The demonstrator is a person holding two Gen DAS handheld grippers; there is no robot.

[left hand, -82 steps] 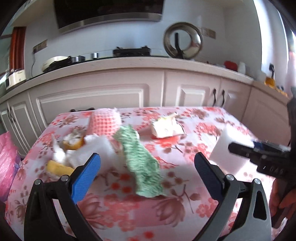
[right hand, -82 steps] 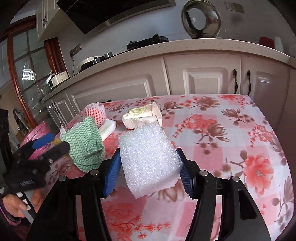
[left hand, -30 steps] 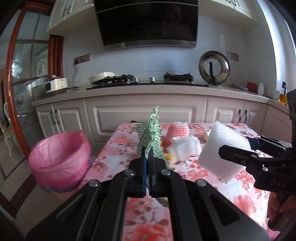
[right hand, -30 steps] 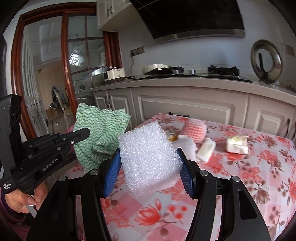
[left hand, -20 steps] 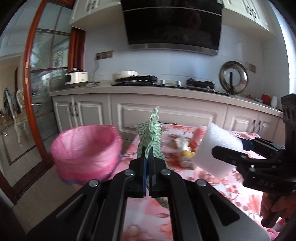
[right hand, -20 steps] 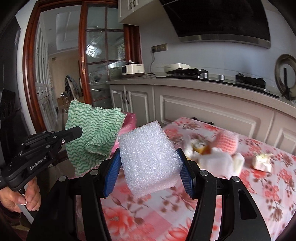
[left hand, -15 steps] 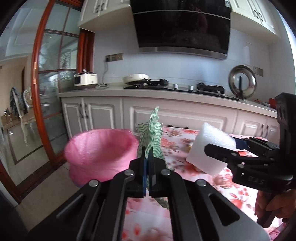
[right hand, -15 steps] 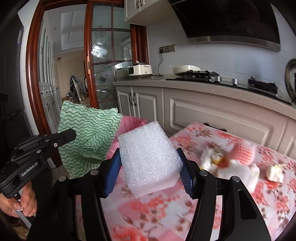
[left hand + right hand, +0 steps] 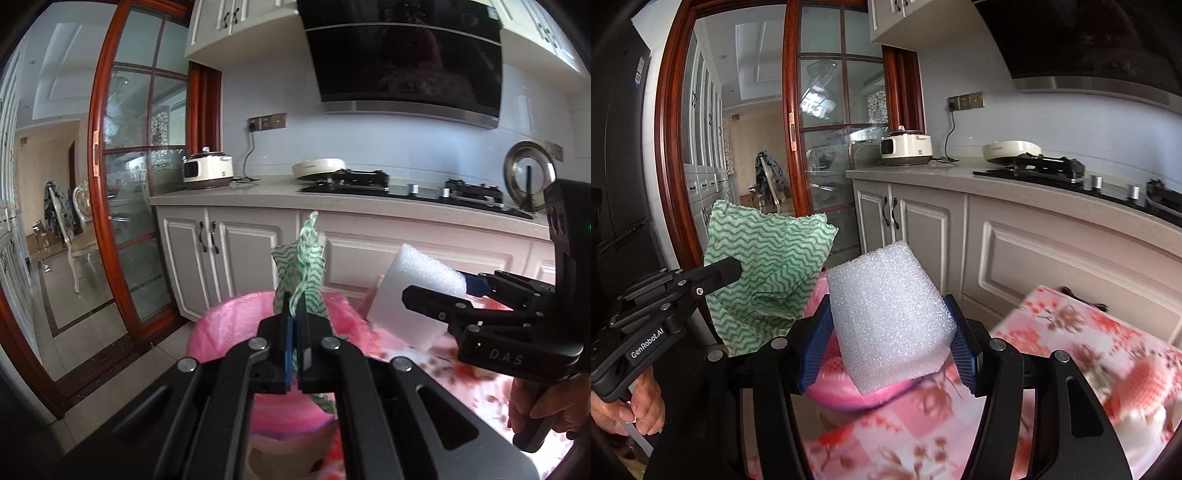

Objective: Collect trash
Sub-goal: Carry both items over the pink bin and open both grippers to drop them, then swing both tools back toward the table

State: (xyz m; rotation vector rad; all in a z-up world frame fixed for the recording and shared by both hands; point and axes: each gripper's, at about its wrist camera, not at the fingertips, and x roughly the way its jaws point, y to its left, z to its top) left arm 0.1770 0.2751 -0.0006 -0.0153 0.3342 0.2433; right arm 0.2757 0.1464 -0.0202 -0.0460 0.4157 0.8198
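Left hand-held gripper (image 9: pixel 293 332) pinches green wavy-striped cloth (image 9: pixel 301 273) over pink-lined round trash bin (image 9: pixel 229 325); right hand-held gripper (image 9: pixel 886 347) clamps white foam block (image 9: pixel 890 317) beside bin. Centre both above the bin's mouth before releasing.

A green-and-white zigzag cloth (image 9: pixel 768 273) hangs crumpled, pinched at one edge so that part stands up above the pinch and the rest droops below, over the open mouth of the bin. A white foam block (image 9: pixel 890 317), coarse-celled and roughly rectangular, is held tilted in the air just beside the cloth, near the bin's rim. The bin liner (image 9: pixel 229 332) is pink, thin plastic, stretched over a round bin that stands on the floor beside the flowered tabletop (image 9: pixel 1071 332).
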